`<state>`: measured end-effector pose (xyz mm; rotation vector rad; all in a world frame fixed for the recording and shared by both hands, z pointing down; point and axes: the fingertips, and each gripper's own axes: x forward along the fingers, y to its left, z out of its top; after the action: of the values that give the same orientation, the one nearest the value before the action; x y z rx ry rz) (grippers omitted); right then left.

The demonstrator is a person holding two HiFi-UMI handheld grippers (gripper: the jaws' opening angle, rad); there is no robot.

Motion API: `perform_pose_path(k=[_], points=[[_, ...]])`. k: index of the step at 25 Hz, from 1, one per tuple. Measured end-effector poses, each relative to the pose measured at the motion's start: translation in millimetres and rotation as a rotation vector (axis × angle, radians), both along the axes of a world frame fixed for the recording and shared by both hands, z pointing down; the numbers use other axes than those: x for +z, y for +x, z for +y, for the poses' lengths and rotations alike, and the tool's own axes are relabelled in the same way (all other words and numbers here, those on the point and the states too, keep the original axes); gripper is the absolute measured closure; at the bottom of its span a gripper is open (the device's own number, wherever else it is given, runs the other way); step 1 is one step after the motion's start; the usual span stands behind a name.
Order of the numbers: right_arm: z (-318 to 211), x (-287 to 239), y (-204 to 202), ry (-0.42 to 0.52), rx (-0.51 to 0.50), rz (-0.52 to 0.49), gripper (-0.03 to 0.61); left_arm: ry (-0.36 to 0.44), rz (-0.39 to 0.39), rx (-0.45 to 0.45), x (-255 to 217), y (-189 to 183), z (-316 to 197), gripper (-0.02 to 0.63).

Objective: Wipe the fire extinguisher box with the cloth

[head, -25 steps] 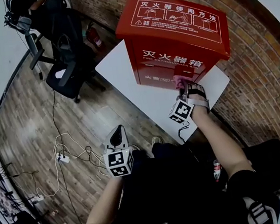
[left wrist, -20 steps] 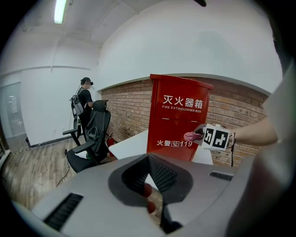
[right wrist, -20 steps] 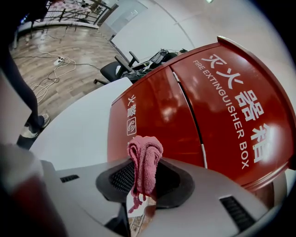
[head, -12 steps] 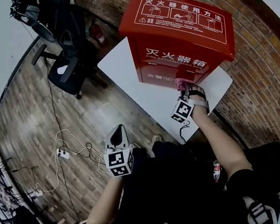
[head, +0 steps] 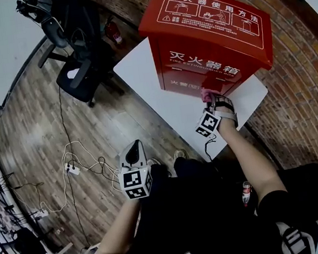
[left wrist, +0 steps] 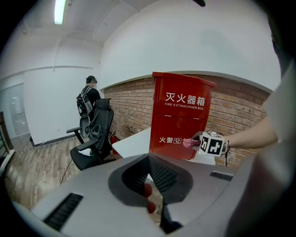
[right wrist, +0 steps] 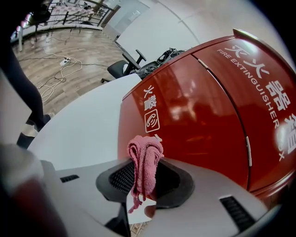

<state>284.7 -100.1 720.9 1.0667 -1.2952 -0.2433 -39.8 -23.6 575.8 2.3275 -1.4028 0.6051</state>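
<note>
A red fire extinguisher box (head: 209, 44) with white lettering stands on a white table (head: 154, 92). My right gripper (head: 207, 98) is shut on a folded pink cloth (right wrist: 144, 159) and holds it at the lower front of the box (right wrist: 194, 111), beside the white phone symbol. In the head view the cloth (head: 206, 94) shows just past the marker cube. My left gripper (head: 132, 155) is shut and holds nothing, low and away from the table; from its own view the box (left wrist: 181, 115) lies ahead and the jaws meet at the left gripper (left wrist: 149, 166).
A brick wall (head: 311, 92) runs behind the box. Black office chairs (head: 79, 70) stand left of the table, a person (left wrist: 88, 99) behind them. Cables and a power strip (head: 71, 170) lie on the wooden floor. A small red extinguisher (head: 115, 34) sits by the wall.
The right gripper with the cloth stays at the lower front of the box, with barely any shift. The head view has drifted slightly. The left gripper has not moved.
</note>
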Motion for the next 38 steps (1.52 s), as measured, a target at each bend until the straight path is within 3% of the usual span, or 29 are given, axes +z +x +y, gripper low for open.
perform_pose_path(k=[25, 38], points=[[-0.6, 71.1, -5.5, -0.088, 0.006, -0.056, 0.469, -0.028, 0.043, -0.042, 1.7, -2.4, 3.2, 0.586], [-3.8, 116.3, -11.5, -0.136, 0.022, -0.046, 0.469, -0.049, 0.012, -0.074, 8.2, -12.0, 6.4, 0.586]])
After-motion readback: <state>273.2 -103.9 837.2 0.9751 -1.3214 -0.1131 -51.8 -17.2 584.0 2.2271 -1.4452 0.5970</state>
